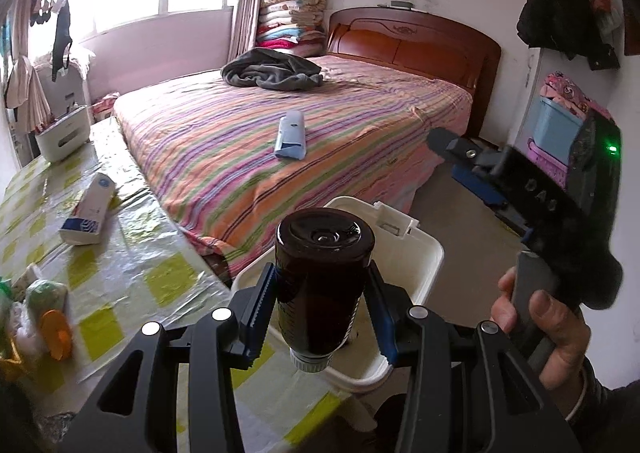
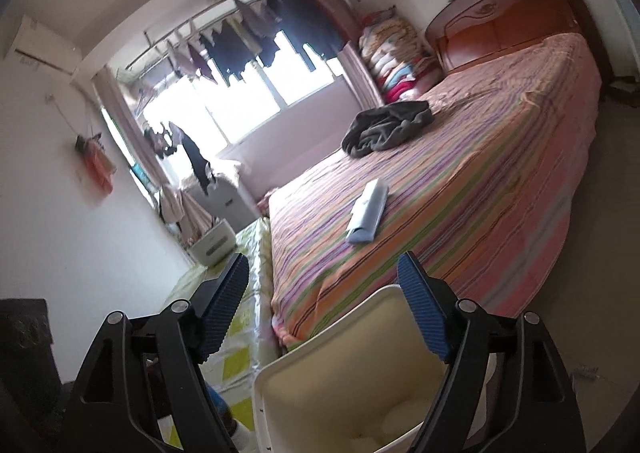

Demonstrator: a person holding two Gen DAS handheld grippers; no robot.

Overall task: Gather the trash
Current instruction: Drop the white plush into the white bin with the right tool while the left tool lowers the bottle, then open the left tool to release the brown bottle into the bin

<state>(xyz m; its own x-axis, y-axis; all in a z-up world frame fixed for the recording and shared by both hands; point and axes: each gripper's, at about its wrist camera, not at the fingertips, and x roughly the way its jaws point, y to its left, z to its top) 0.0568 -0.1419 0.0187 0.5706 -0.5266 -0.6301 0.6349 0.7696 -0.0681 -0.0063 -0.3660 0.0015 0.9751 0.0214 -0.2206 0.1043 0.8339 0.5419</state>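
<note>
Over the white bin [image 1: 424,253] at the tabletop's [image 1: 132,253] edge, the left gripper [image 1: 320,309] pinches a dark bottle [image 1: 324,277], the right gripper [image 2: 324,313] hangs spread and empty, while boxes on tabletop [image 1: 90,209] and bed [image 1: 291,135] wait uncollected.

Both wrist cams face the bed [image 1: 296,141] over the white bin [image 2: 320,381], close.

- Your dark bottle [image 1: 322,285] hides much of the white bin's [image 1: 424,253] inside.
- The bin's near rim runs off the right wrist view's bottom edge.
- The tissue pack's [image 1: 86,209] print is too small to read.
</note>
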